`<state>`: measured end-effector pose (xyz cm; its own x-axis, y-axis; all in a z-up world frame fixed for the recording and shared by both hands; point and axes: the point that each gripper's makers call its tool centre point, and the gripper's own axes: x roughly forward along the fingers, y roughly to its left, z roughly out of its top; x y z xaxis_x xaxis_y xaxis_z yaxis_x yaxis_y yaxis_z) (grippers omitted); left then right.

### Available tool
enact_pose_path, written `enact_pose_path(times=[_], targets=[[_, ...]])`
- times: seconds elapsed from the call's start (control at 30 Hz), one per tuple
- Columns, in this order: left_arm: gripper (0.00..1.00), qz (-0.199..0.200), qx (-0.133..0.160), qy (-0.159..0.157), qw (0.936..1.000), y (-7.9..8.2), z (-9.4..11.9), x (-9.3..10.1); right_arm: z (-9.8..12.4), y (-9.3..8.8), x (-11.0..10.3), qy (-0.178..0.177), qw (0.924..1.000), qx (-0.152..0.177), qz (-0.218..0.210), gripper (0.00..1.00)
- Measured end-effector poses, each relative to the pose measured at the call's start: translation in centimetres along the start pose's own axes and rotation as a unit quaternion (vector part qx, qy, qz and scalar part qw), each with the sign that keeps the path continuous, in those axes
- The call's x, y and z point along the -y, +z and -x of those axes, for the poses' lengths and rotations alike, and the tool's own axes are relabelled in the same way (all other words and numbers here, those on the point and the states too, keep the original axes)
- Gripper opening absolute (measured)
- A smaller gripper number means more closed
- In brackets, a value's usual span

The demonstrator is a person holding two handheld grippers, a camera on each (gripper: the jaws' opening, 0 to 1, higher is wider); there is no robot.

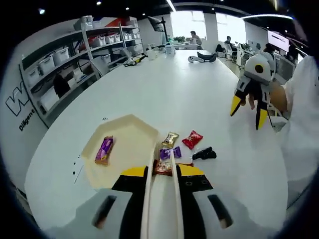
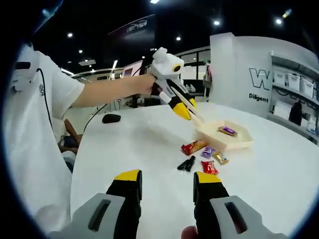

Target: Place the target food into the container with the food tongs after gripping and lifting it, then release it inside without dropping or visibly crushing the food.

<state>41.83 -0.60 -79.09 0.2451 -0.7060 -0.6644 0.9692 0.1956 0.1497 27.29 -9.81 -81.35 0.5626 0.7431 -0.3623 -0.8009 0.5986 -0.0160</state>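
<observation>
My left gripper (image 1: 163, 172) is shut on a pair of cream food tongs (image 1: 160, 199), whose two arms run forward side by side. Their tips hover over a cluster of wrapped snacks: a brown-red one (image 1: 163, 168), a purple one (image 1: 171, 153), a gold one (image 1: 170, 139) and a red one (image 1: 192, 139). Left of the cluster lies a cream hexagonal tray (image 1: 130, 130) with a purple snack (image 1: 104, 150) in it. My right gripper (image 2: 167, 185) is open with nothing between its fingers, well back from the snacks (image 2: 208, 152) and the tray (image 2: 239, 143).
A small black object (image 1: 204, 154) lies just right of the snacks. The white table (image 1: 164, 89) stretches far ahead, with shelving and bins (image 1: 55, 64) along its left side. A black mouse-like item (image 2: 111, 118) sits near the person's sleeve (image 2: 35, 114).
</observation>
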Motion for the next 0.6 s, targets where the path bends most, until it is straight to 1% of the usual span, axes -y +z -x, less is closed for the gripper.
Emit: enact_pose_path(times=[0.07,0.17,0.27,0.4,0.6], targets=[[0.2,-0.003,0.007,-0.002,1.0,0.1,0.1,0.4,0.0,0.0,0.0,0.0,1.0,0.001,0.0,0.36],[0.2,-0.018,0.03,-0.001,0.9994,0.4,0.5,1.3,0.0,-0.2,-0.1,0.001,1.0,0.001,-0.001,0.36],[0.2,-0.014,0.049,-0.007,0.9987,0.5,0.5,2.1,-0.1,-0.2,-0.2,0.003,1.0,0.0,-0.001,0.36],[0.2,-0.002,0.06,-0.007,0.9982,0.3,0.7,2.8,-0.1,-0.2,-0.2,0.004,1.0,0.0,0.001,0.36],[0.21,0.009,0.063,0.003,0.998,-0.2,0.9,3.3,-0.3,-0.4,-0.3,0.007,1.0,-0.001,0.0,0.36]])
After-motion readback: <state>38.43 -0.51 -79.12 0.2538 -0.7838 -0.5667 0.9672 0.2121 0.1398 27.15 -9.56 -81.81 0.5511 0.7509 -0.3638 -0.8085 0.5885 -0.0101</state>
